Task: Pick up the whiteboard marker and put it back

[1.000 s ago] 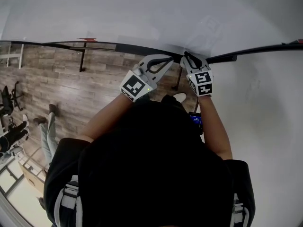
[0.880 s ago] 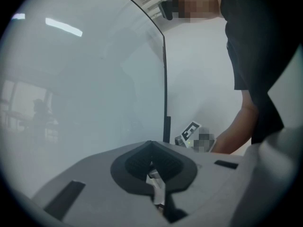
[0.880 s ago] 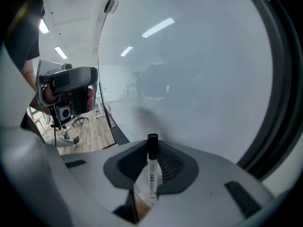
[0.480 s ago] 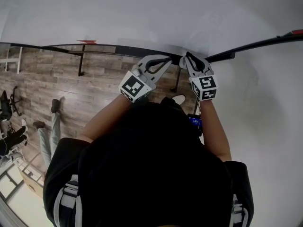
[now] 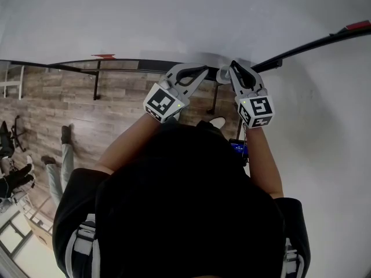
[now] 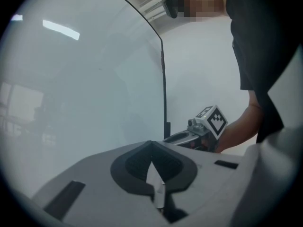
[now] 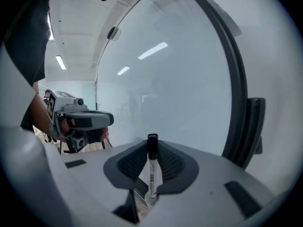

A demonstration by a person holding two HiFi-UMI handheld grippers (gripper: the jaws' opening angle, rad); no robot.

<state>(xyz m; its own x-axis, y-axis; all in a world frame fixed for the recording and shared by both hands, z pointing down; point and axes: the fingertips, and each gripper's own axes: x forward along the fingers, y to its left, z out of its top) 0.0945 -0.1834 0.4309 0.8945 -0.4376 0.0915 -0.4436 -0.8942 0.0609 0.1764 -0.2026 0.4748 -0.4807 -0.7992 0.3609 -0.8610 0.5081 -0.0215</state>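
Note:
The whiteboard marker (image 7: 152,173), white with a black cap, stands upright between the dark pads of my right gripper (image 7: 152,145), which is shut on it. In the head view the right gripper (image 5: 231,68) is raised to the whiteboard's dark lower rail (image 5: 145,64); the marker cannot be made out there. My left gripper (image 5: 206,70) hangs just left of it, tips together with nothing in them. Its own view shows the left gripper (image 6: 151,144) shut and pointing level along the whiteboard (image 6: 80,89). Each gripper appears in the other's view.
The whiteboard (image 5: 185,16) fills the top of the head view. Small red items lie on its rail at the left (image 5: 104,56) and far right (image 5: 356,25). Below are wooden floor (image 5: 69,109), another person's legs (image 5: 58,167), and board stand legs (image 5: 97,80).
My right gripper has risen with the marker, closer to the board's rail. The left gripper has barely moved.

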